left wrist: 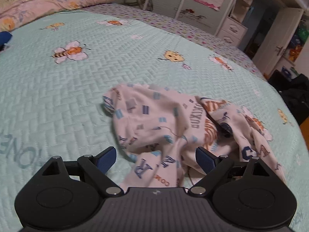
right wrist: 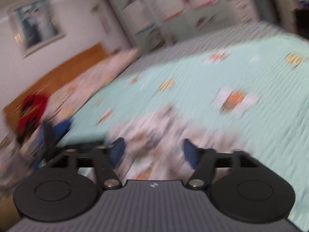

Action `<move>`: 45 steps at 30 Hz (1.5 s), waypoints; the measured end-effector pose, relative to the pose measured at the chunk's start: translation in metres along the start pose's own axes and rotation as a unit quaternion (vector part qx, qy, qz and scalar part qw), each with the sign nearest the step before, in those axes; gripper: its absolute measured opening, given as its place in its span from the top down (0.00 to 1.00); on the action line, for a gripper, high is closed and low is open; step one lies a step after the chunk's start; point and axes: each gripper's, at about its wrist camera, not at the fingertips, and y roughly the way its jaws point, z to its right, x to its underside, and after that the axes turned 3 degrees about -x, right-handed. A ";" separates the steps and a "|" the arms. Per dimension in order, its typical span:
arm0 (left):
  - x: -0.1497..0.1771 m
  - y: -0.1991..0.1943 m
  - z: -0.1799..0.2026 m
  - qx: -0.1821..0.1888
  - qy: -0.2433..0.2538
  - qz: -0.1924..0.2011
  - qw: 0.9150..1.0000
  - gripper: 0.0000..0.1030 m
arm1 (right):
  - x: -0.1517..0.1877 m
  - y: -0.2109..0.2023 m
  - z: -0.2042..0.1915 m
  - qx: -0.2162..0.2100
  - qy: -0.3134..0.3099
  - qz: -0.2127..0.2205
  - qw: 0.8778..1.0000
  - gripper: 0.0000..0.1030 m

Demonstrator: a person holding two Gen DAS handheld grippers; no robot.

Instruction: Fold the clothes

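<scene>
A crumpled pale pink garment (left wrist: 164, 123) printed with letters and small blue patches lies on the mint quilted bedspread (left wrist: 77, 81). My left gripper (left wrist: 156, 160) hovers just over its near edge, jaws wide open, the cloth lying below and between the blue pads without being pinched. The right wrist view is heavily blurred: my right gripper (right wrist: 153, 151) stands open above the same garment (right wrist: 154, 123), which shows as a pale smear on the bedspread (right wrist: 231, 73). Nothing sits between its blue pads.
A floral pillow (left wrist: 44, 2) lies at the head of the bed, with a wooden headboard (right wrist: 58, 73) and a red item (right wrist: 30, 110) beside it. White cabinets and drawers (left wrist: 231, 29) stand beyond the far edge. Dark clothing (left wrist: 293, 90) sits off the bed's right side.
</scene>
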 end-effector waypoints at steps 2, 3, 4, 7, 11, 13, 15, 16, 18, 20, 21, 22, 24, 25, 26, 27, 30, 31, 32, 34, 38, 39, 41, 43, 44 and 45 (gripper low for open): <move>0.000 0.002 -0.002 0.022 -0.002 0.008 1.000 0.12 | -0.019 0.034 0.011 0.009 -0.014 0.000 1.000 0.26; -0.001 0.004 -0.003 0.030 -0.001 0.015 0.999 0.11 | -0.027 0.054 0.018 0.008 -0.010 -0.006 1.000 0.26; -0.001 0.006 -0.004 0.034 0.000 0.020 0.999 0.10 | -0.036 0.075 0.026 0.008 0.003 -0.011 1.000 0.26; -0.002 0.014 -0.008 0.039 0.001 0.017 0.999 0.10 | -0.057 0.137 0.052 -0.004 0.075 -0.049 0.996 0.26; 0.002 0.029 -0.016 0.036 -0.006 -0.011 0.999 0.10 | -0.061 0.212 0.068 -0.015 0.128 -0.133 0.983 0.25; 0.002 0.033 -0.021 0.041 -0.008 -0.019 0.999 0.10 | -0.053 0.232 0.063 0.004 0.108 -0.164 0.980 0.26; 0.001 0.034 -0.024 0.046 -0.008 -0.021 0.999 0.10 | -0.045 0.249 0.057 0.023 0.086 -0.194 0.977 0.35; 0.001 0.034 -0.025 0.048 -0.008 -0.021 0.999 0.09 | -0.041 0.252 0.052 0.029 0.072 -0.202 0.976 0.58; 0.000 0.035 -0.028 0.050 -0.009 -0.022 0.998 0.09 | -0.034 0.248 0.036 0.035 0.034 -0.198 0.979 0.73; -0.002 0.034 -0.035 0.048 -0.023 -0.020 0.998 0.09 | -0.029 0.227 0.012 0.022 -0.023 -0.166 0.986 0.78; -0.003 0.032 -0.040 0.046 -0.034 -0.019 0.998 0.09 | -0.025 0.212 -0.006 0.008 -0.064 -0.150 0.987 0.79; -0.004 0.030 -0.045 0.044 -0.046 -0.016 0.998 0.09 | -0.021 0.198 -0.024 -0.006 -0.105 -0.133 0.985 0.79; -0.007 0.025 -0.056 0.036 -0.073 -0.007 0.997 0.09 | 0.000 0.167 -0.062 -0.015 -0.214 -0.128 0.968 0.79; -0.008 0.021 -0.062 0.033 -0.087 -0.001 0.996 0.09 | 0.014 0.151 -0.082 -0.016 -0.273 -0.131 0.953 0.79; -0.009 0.018 -0.067 0.031 -0.099 0.004 0.995 0.09 | 0.029 0.137 -0.098 -0.018 -0.324 -0.139 0.936 0.79; -0.010 0.016 -0.070 0.033 -0.106 0.007 0.994 0.09 | 0.049 0.127 -0.109 -0.019 -0.363 -0.152 0.919 0.78; -0.009 0.015 -0.070 0.035 -0.097 -0.002 0.995 0.09 | 0.106 0.106 -0.127 -0.006 -0.459 -0.177 0.870 0.75; -0.007 0.015 -0.068 0.031 -0.090 -0.004 0.995 0.09 | 0.121 0.101 -0.131 0.005 -0.485 -0.180 0.856 0.73; -0.005 0.015 -0.066 0.028 -0.085 -0.007 0.996 0.09 | 0.135 0.097 -0.135 0.018 -0.508 -0.178 0.842 0.70; -0.002 0.016 -0.064 0.019 -0.075 -0.014 0.997 0.08 | 0.150 0.085 -0.144 0.034 -0.523 -0.165 0.835 0.61; -0.001 0.017 -0.066 0.000 -0.066 -0.019 0.998 0.07 | 0.138 0.063 -0.150 0.015 -0.445 -0.159 0.881 0.51; -0.001 0.018 -0.067 -0.001 -0.064 -0.020 0.998 0.07 | 0.128 0.058 -0.147 0.006 -0.409 -0.157 0.899 0.51; 0.000 0.018 -0.066 -0.002 -0.058 -0.019 0.998 0.06 | 0.107 0.050 -0.139 -0.003 -0.334 -0.138 0.932 0.51; 0.001 0.019 -0.065 -0.003 -0.052 -0.019 0.998 0.06 | 0.083 0.045 -0.129 0.006 -0.274 -0.111 0.955 0.51; 0.001 0.019 -0.065 -0.003 -0.050 -0.019 0.999 0.05 | 0.072 0.046 -0.123 0.018 -0.250 -0.099 0.963 0.51; 0.001 0.019 -0.065 -0.002 -0.049 -0.020 0.999 0.05 | 0.062 0.050 -0.117 0.034 -0.231 -0.090 0.968 0.50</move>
